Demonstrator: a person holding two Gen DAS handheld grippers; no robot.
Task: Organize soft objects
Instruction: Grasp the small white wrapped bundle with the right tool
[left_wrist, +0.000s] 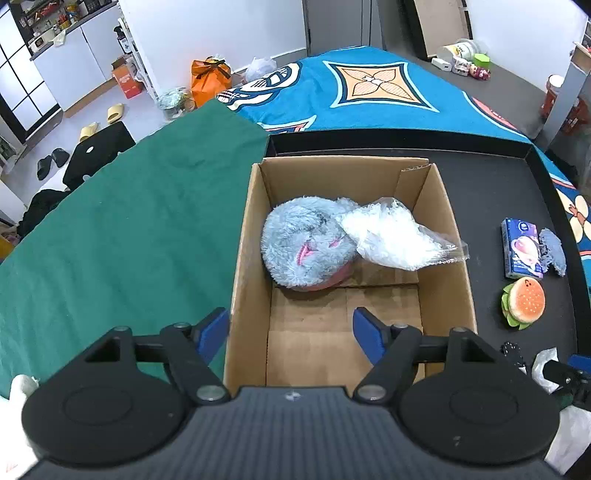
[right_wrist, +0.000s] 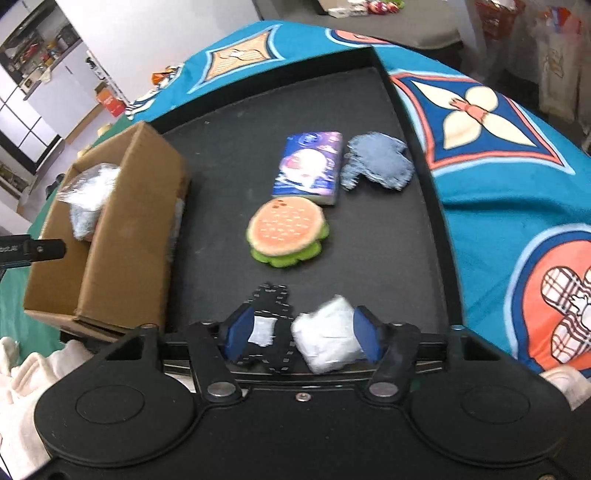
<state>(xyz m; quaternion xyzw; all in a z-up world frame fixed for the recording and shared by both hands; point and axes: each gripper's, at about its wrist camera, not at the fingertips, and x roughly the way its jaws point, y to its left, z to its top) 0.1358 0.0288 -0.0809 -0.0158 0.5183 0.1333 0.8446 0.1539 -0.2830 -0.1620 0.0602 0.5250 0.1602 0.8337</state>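
We have the white packet (right_wrist: 328, 338) between our right hand-held gripper (right_wrist: 301, 334)'s half-open jaws, the left hand-held gripper (left_wrist: 290, 332) empty, open over the box (left_wrist: 448, 236).

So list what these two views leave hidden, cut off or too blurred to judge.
- Left wrist view: the grey plush hides the pink thing under it; its shape is unclear.
- Left wrist view: the clear bag covers the cardboard box floor behind it.
- Right wrist view: motion blur leaves it unclear whether the right gripper presses the white packet.
- Right wrist view: the black patterned piece is partly hidden by the fingers.
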